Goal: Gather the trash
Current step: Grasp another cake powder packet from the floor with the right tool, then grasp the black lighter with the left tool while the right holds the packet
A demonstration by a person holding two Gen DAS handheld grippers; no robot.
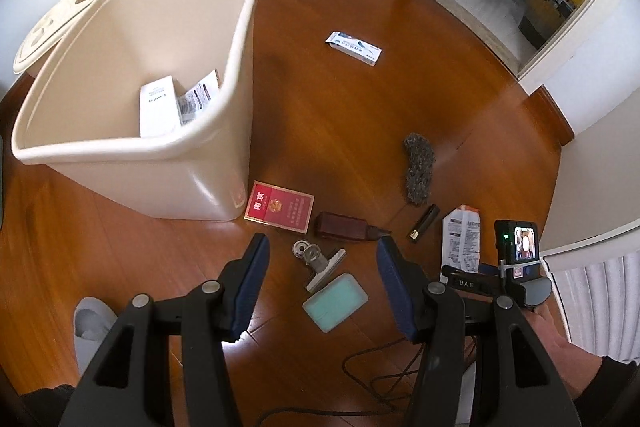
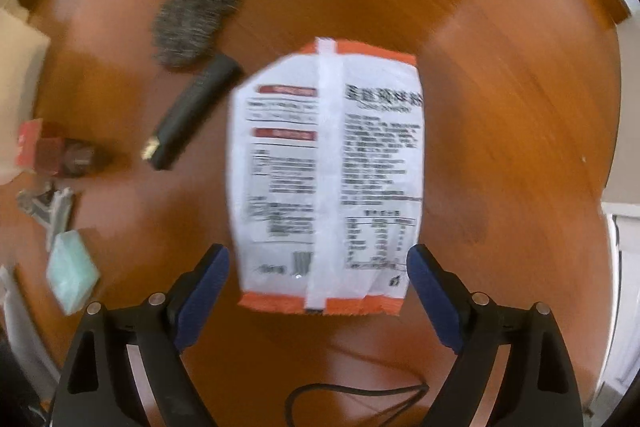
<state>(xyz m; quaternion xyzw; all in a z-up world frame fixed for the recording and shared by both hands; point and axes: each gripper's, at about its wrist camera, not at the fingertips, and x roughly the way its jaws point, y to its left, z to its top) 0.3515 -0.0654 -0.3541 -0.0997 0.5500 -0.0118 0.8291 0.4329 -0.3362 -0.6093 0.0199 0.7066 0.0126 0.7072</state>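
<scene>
My right gripper (image 2: 318, 269) hangs over the snack packet (image 2: 326, 179) on the wood floor (image 2: 500, 107), jaws wide apart either side of its near end, not touching. My left gripper (image 1: 322, 261) jaws also apart, nothing held, w/ metal clip (image 1: 320, 261) & green pad (image 1: 335, 301) below. Bin (image 1: 136, 99) left, papers inside.

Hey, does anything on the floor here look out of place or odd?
Yes: litter lies scattered on the wooden floor beside the bin, including a cigarette pack and a snack packet. The bin's lid is off, behind it.
</scene>
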